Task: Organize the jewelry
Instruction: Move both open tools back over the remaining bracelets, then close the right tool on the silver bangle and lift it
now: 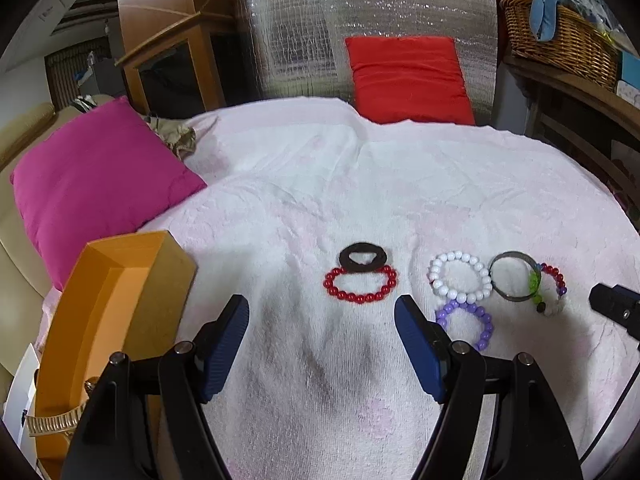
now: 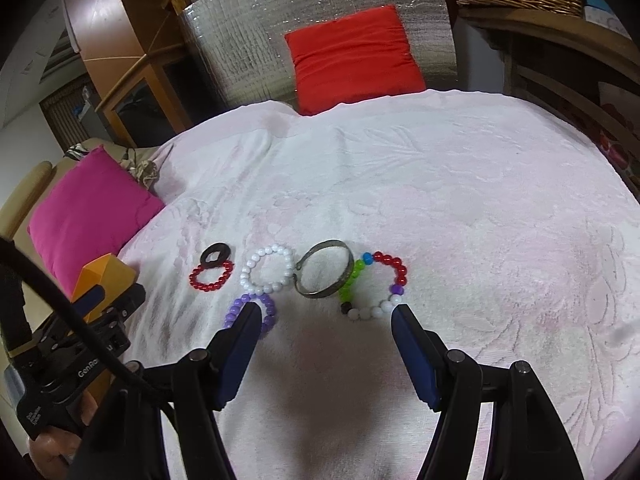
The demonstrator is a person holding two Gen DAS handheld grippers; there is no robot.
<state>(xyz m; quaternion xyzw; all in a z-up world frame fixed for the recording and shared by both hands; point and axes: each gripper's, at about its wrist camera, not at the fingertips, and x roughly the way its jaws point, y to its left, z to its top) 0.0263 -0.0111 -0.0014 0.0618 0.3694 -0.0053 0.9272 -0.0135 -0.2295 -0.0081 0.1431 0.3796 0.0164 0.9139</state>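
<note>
Soft pink blanket point(image 2: 460, 208) is covering the bed, and both tongs are hovering over it. The left tongs point(image 1: 322, 310) are gaping wide, holding nothing, facing the red bead bracelet point(image 1: 360, 286) with a black ring point(image 1: 363, 258) touching it. The right tongs point(image 2: 324, 314) are gaping wide too, empty, near the purple bracelet point(image 2: 250, 312), white bracelet point(image 2: 267, 270), metal bangle point(image 2: 325, 274) and mixed-color bracelet point(image 2: 376, 286). Beads are looking light, bendy and rolly; pinching across the string seems best. An orange box point(image 1: 116, 304) is waiting at the left.
</note>
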